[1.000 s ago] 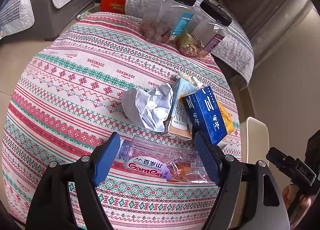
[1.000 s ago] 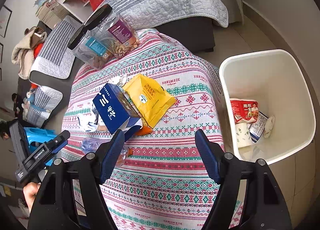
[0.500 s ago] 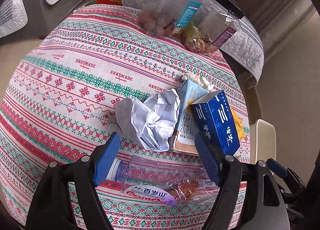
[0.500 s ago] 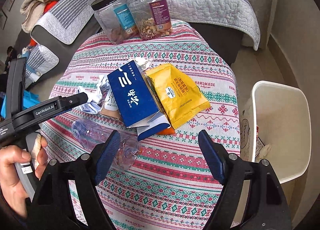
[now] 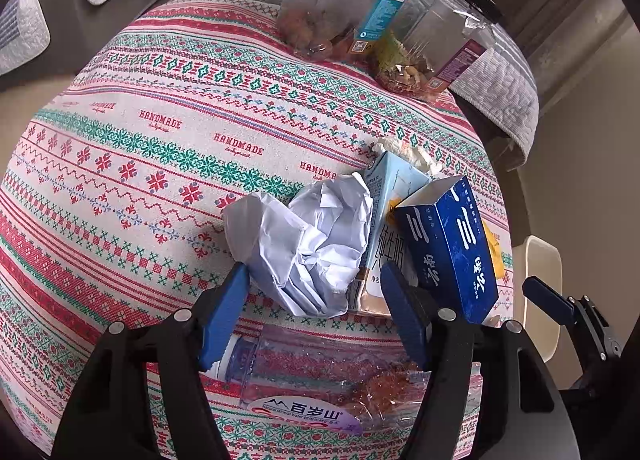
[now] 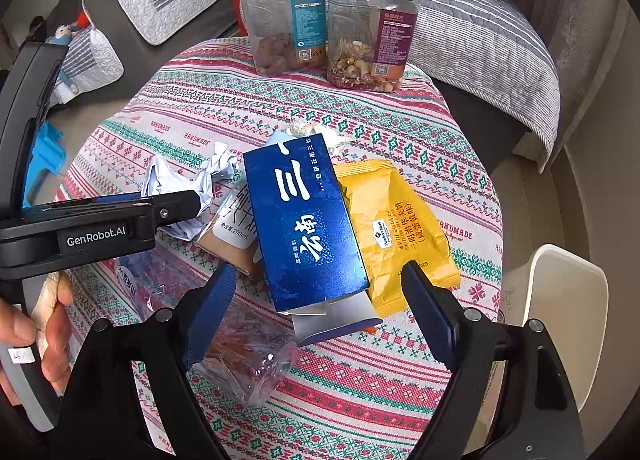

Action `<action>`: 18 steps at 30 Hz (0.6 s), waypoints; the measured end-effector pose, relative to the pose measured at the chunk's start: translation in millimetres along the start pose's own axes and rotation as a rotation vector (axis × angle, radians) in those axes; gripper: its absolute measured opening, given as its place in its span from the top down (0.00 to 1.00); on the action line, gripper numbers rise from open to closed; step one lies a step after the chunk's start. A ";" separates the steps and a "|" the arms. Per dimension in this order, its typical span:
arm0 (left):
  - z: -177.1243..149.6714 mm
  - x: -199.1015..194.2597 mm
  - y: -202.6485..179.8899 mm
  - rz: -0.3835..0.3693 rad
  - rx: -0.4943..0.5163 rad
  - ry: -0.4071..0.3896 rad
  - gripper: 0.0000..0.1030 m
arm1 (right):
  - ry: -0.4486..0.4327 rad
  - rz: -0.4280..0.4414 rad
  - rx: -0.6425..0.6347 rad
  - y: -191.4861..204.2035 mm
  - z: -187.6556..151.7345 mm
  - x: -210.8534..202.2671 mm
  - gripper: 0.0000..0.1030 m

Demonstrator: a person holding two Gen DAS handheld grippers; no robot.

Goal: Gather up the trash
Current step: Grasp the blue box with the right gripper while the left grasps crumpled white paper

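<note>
Trash lies in a heap on the patterned tablecloth [image 5: 160, 139]: a crumpled white paper [image 5: 308, 244], a small milk carton [image 5: 390, 227], a blue box [image 5: 452, 244], a yellow snack bag [image 6: 400, 227] and a crushed clear bottle [image 5: 312, 376]. My left gripper [image 5: 316, 300] is open, its blue pads either side of the near edge of the paper, above the bottle. My right gripper [image 6: 320, 300] is open, just short of the blue box [image 6: 308, 219]; the bottle [image 6: 248, 356] lies by its left finger. The left gripper's finger [image 6: 172, 205] reaches to the paper [image 6: 176, 183].
Two clear jars with black lids [image 6: 284, 15] [image 6: 372, 23] stand at the table's far edge. A white bin [image 6: 560, 300] stands on the floor right of the table. Grey quilted seats [image 6: 472, 31] surround the table.
Both grippers have moved in toward the trash heap. The left now straddles the paper's edge instead of the bottle. The right has turned from the bin toward the blue box.
</note>
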State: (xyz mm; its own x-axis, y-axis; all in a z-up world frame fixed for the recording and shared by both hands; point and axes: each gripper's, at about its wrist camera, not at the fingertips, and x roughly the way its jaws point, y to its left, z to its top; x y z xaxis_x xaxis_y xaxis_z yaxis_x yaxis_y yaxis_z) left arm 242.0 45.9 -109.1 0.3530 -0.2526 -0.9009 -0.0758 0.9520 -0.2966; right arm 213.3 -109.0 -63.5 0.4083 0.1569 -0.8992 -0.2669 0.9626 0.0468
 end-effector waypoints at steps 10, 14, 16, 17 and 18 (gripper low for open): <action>0.6 -2.7 12.7 -0.042 -0.045 -0.018 0.56 | 0.042 -0.011 -0.001 0.4 1.0 23.9 0.45; 1.9 -8.2 15.0 -0.059 -0.053 -0.032 0.64 | 0.038 -0.005 0.000 0.9 -1.0 22.5 0.46; 2.2 -9.6 17.1 -0.066 -0.058 -0.033 0.67 | 0.039 0.014 0.020 -1.2 -1.3 20.8 0.47; 2.1 -11.1 18.6 -0.072 -0.061 -0.034 0.68 | 0.039 0.020 0.027 -1.7 -1.1 19.3 0.47; 2.5 -12.3 19.4 -0.077 -0.062 -0.036 0.69 | 0.035 0.025 0.031 -2.1 -1.0 17.3 0.47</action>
State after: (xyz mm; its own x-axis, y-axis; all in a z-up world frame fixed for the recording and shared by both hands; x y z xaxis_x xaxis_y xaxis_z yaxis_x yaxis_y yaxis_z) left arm 238.5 68.0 -103.0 0.3936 -0.3171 -0.8628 -0.1045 0.9171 -0.3848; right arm 220.0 -108.5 -79.6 0.3708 0.1735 -0.9124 -0.2489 0.9650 0.0824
